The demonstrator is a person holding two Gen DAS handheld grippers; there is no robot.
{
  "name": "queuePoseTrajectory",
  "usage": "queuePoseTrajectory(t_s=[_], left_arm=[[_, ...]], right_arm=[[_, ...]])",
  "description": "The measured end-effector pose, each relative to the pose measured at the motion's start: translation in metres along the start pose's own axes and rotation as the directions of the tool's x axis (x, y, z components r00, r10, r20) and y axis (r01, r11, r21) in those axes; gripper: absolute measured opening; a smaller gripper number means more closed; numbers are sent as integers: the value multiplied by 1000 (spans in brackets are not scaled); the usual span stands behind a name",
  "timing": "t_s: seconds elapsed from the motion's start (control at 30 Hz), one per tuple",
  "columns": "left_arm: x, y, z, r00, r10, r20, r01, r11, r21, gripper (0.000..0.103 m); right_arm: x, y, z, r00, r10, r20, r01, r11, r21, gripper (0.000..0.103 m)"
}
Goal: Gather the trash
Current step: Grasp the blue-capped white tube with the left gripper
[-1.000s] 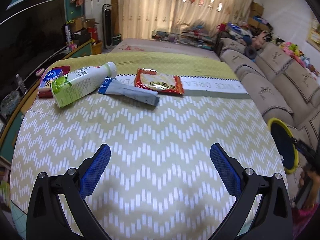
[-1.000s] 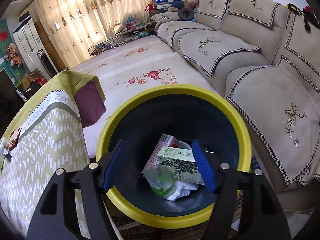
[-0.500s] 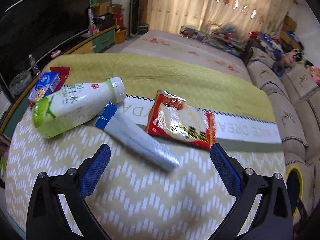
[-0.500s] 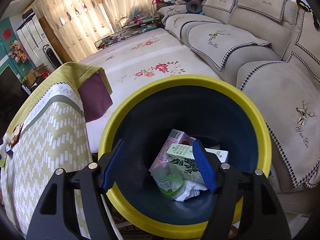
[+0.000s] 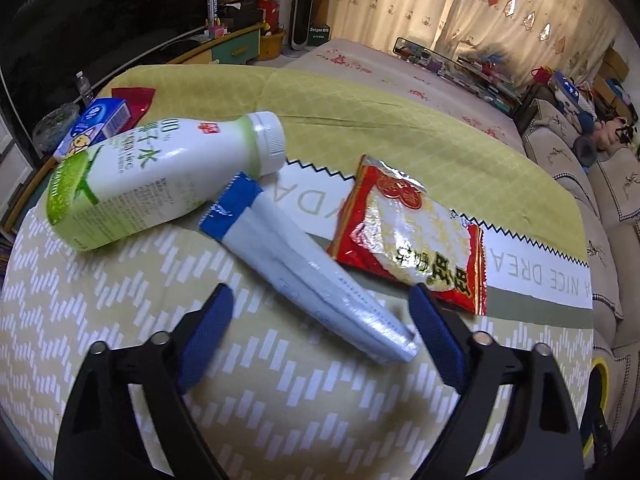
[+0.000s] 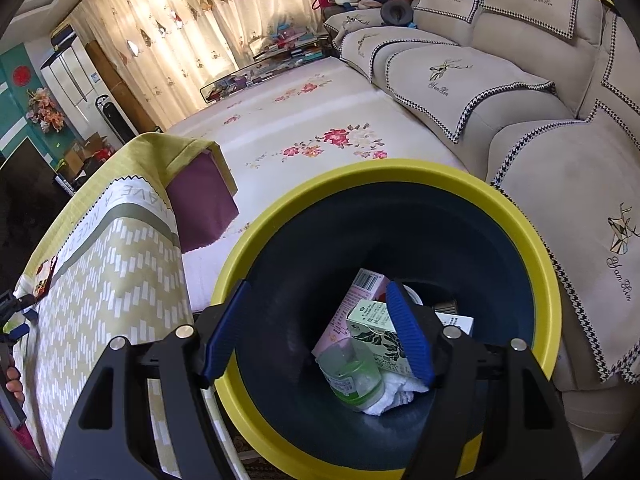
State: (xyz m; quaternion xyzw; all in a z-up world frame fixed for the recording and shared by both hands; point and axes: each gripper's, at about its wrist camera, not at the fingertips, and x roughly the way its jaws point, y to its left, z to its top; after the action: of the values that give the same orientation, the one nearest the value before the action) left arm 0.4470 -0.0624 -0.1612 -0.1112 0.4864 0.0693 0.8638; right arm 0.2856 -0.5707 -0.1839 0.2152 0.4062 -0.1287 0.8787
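Observation:
In the left wrist view my left gripper [image 5: 320,320] is open and empty, its blue pads on either side of the near end of a long white-and-blue wrapper [image 5: 304,268] lying on the table. A red snack packet [image 5: 416,240] lies to its right and a green-and-white bottle [image 5: 156,176] on its side to its left. A blue carton [image 5: 94,124] is behind the bottle. In the right wrist view my right gripper [image 6: 316,328] is open and empty over a yellow-rimmed dark bin [image 6: 400,184] that holds cartons [image 6: 376,332], a clear cup and tissue.
The table has a green zigzag cloth [image 5: 280,400]. A beige sofa [image 6: 520,92] runs along the right of the bin, a floral rug [image 6: 304,132] lies beyond it. A TV stand with boxes [image 5: 240,12] is behind the table. The bin rim also shows in the left wrist view [image 5: 602,380].
My left gripper has moved forward across the table and now straddles the end of the white-and-blue wrapper. My right gripper has shifted slightly left over the bin and stays open.

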Motion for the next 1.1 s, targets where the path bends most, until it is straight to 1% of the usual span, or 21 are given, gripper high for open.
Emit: queuePoseTrajectory(t_s=[0.03, 0.1, 0.13, 0.17, 0.23, 0.27, 0.3, 0.4, 0.53, 0.67, 0.83, 1.0, 1.1], left_arm=[[-1, 2, -2, 1000, 1, 4, -1, 1000, 2, 77], [-4, 9, -4, 1000, -2, 12, 2, 1000, 12, 64], [-5, 14, -5, 1000, -5, 14, 5, 1000, 13, 62], [-6, 18, -6, 1000, -7, 15, 7, 1000, 13, 57], [-8, 24, -6, 1000, -16, 15, 16, 1000, 15, 44], [-9, 26, -7, 1000, -20, 12, 20, 1000, 21, 34], [-10, 28, -8, 999, -31, 7, 31, 999, 27, 29], [-18, 32, -16, 998, -57, -8, 57, 997, 53, 20], [-35, 30, -35, 995, -92, -23, 94, 989, 112, 14], [-52, 25, -63, 993, -115, -34, 119, 977, 178, 12], [-80, 15, -104, 988, -144, -49, 152, 954, 259, 10], [-114, 6, -135, 985, -172, -23, 170, 931, 324, 10], [-134, 6, -143, 977, -211, -13, 201, 909, 365, 10]], right_arm=[[1, -1, 0, 1000, 4, -3, -4, 1000, 2, 67], [4, -2, 0, 1000, 7, -11, -6, 1000, 6, 66], [6, -3, 0, 1000, 9, -15, -9, 1000, 7, 67], [7, -2, 0, 1000, 12, -21, -12, 1000, 8, 67], [8, -1, -1, 999, 21, -28, -21, 1000, 8, 67], [8, -1, -2, 999, 25, -29, -25, 1000, 8, 67], [8, 0, -2, 999, 28, -29, -28, 1000, 5, 67], [4, 2, -4, 999, 33, -27, -33, 999, 1, 67], [-1, 3, -7, 999, 33, -24, -33, 999, 4, 67], [-9, 4, -11, 999, 41, -19, -41, 999, 6, 67], [-24, 5, -18, 999, 48, -8, -48, 999, 3, 67], [-43, 2, -23, 999, 51, 13, -51, 999, 5, 67], [-56, -4, -29, 999, 47, 26, -48, 999, 11, 67]])
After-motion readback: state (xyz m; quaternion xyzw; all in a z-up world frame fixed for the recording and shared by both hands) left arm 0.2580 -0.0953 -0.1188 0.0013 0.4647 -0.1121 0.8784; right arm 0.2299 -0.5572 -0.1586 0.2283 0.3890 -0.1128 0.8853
